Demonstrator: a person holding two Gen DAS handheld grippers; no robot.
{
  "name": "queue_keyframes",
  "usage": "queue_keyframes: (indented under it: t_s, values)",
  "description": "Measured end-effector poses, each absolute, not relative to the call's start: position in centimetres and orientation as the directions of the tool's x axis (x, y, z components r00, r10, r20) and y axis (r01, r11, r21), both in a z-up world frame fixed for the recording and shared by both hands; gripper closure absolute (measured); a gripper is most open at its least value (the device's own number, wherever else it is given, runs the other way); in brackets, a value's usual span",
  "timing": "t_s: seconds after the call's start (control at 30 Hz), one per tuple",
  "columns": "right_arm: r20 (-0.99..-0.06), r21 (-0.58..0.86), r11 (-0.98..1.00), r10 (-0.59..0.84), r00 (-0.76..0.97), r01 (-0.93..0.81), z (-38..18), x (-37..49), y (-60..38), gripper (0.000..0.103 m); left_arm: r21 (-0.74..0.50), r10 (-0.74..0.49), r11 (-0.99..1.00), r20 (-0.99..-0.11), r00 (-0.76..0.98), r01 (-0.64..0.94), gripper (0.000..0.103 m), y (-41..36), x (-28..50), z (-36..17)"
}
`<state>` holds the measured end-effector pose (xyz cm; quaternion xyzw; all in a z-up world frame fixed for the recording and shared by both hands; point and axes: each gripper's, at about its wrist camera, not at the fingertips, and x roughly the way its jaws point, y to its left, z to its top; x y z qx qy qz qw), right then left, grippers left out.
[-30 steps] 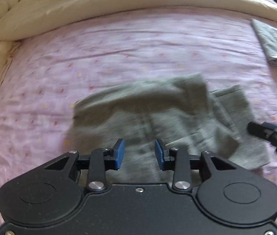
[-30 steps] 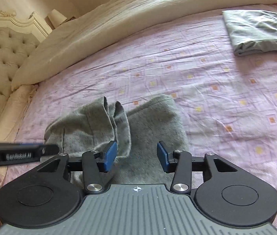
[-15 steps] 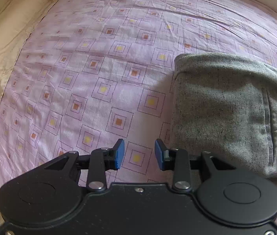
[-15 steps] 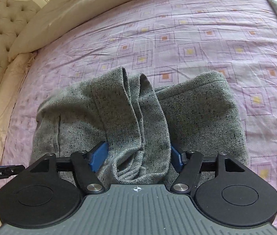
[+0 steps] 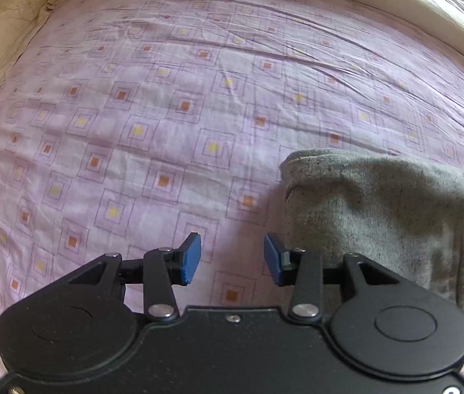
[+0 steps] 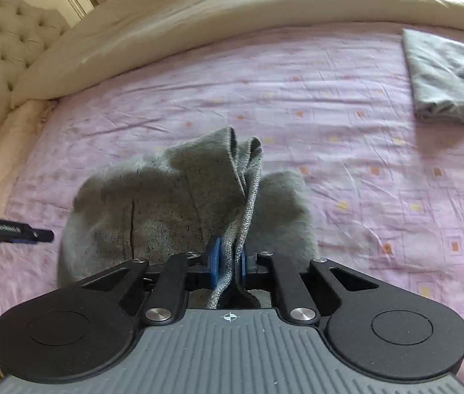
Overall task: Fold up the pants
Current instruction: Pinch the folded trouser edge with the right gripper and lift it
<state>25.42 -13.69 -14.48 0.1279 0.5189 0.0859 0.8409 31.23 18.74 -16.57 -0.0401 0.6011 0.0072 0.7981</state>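
Right wrist: right gripper (image 6: 228, 262) closing on grey pants (image 6: 173, 203).

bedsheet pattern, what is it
Pink bedsheet with small squares, orange or yellow centres; clearest in the left wrist view.

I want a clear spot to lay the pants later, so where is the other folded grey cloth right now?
In the right wrist view the folded grey cloth lies at the far right of the pink bedsheet, just below the cream duvet, well apart from the grey pants.

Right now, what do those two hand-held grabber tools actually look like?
Both are black, with two round discs and jointed linkages ending in blue pads. The left gripper has a smooth black body; the right gripper has a ribbed grey top with a small crosshair mark. White lettering runs along the left tool's side.
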Motion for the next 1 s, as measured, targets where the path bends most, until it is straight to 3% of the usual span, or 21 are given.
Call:
queue_keyframes:
  t_s: [0.3, 0.47, 0.57, 0.67, 0.87, 1.0]
  values:
    - [-0.897, 0.256, 0.967, 0.234, 0.376, 0.007, -17.6, 26.4, -13.3, 0.090, -0.027, -0.042, 0.998, -0.969, 0.242, 0.064, 0.052, 15.3, 35.2, -19.2]
    - [-0.900, 0.243, 0.970, 0.231, 0.369, -0.015, -17.9, 26.6, -13.4, 0.090, -0.050, -0.040, 0.998, -0.964, 0.264, -0.032, 0.048, 16.8, 38.9, -19.7]
    - [-0.900, 0.242, 0.970, 0.228, 0.373, -0.009, -17.9, 26.5, -13.4, 0.089, 0.045, 0.076, 0.993, -0.954, 0.290, -0.111, 0.053, 18.1, 41.1, -19.5]
    - [-0.895, 0.241, 0.971, 0.221, 0.387, 0.003, -17.5, 26.4, -13.4, 0.090, 0.012, 0.057, 0.990, -0.948, 0.314, -0.142, 0.054, 19.0, 41.5, -18.0]
    - [-0.855, 0.144, 0.989, 0.137, 0.500, -0.025, -14.3, 25.6, -12.9, 0.097, -0.020, -0.042, 0.998, -0.908, 0.417, 0.059, 0.049, 15.3, 35.9, -13.5]
    - [-0.878, 0.107, 0.994, 0.087, 0.471, 0.016, -15.8, 26.7, -13.9, 0.097, -0.059, -0.119, 0.987, -0.899, 0.421, 0.152, 0.045, 12.2, 32.1, -13.2]
